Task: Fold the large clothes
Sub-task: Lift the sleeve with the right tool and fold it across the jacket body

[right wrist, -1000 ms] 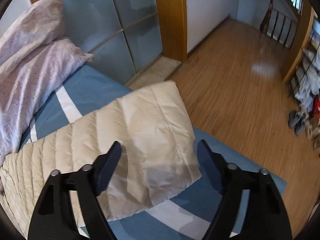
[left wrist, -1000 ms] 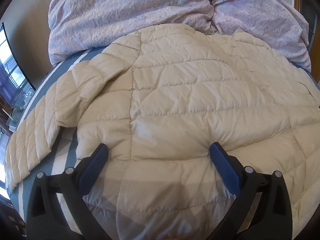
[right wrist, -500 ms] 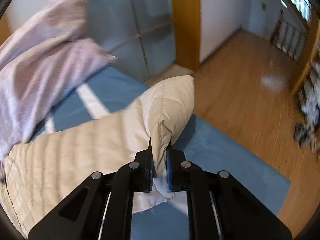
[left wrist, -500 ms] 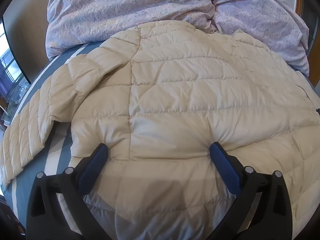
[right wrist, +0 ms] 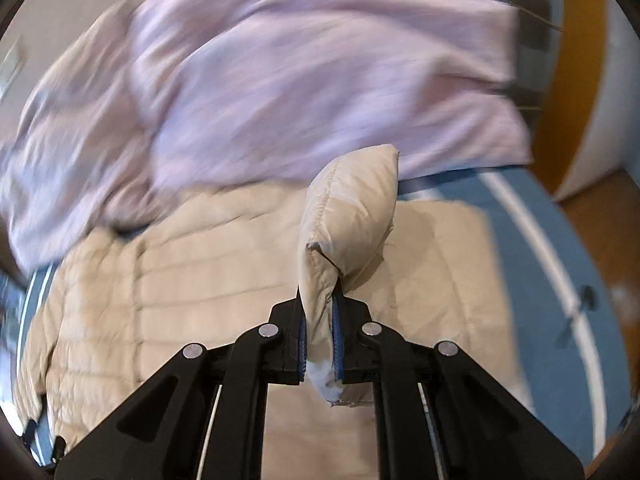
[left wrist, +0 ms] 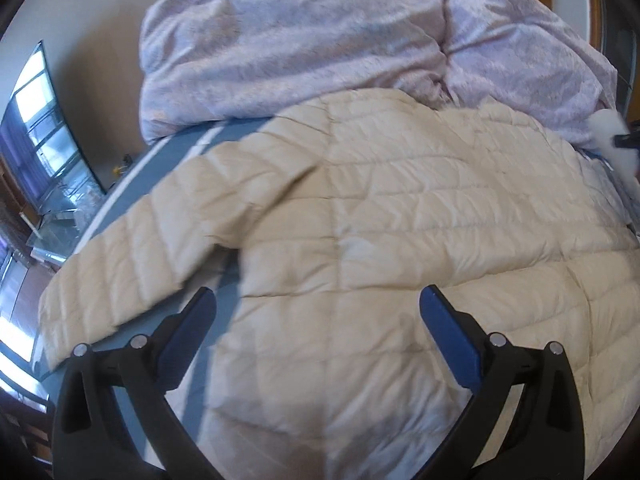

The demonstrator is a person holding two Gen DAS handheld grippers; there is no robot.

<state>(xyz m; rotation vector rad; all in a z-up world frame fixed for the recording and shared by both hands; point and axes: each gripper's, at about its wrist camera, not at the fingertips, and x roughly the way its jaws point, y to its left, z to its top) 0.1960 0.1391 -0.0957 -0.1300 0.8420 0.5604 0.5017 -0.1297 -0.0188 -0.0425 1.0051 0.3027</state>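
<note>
So the right gripper (right wrist: 320, 332) is clamping the cuff (right wrist: 348, 216) of the jacket's sleeve, jaws nearly all the way closed with the puffy fabric squeezed between them, and it's carrying that sleeve in over the jacket (left wrist: 400, 240). The jacket itself is lying spread flat on the bed (left wrist: 176, 152), just below the heaped duvet (left wrist: 300, 48). The left gripper (left wrist: 316, 308) is hanging wide open above the hem area, holding nothing.

I'd say we're in the sleeve-fold step: the next move is laying that cuff down across the jacket body and letting go, keeping the sleeve flat so it isn't bunching. The other sleeve (left wrist: 132, 248) is still splayed out to the side, so that one's probably next.

Hard to read: the right wrist view is smearing badly, so I can't tell where the sleeve meets the shoulder. The hem is hiding under the left gripper, and the jacket's right edge is running off frame.
</note>
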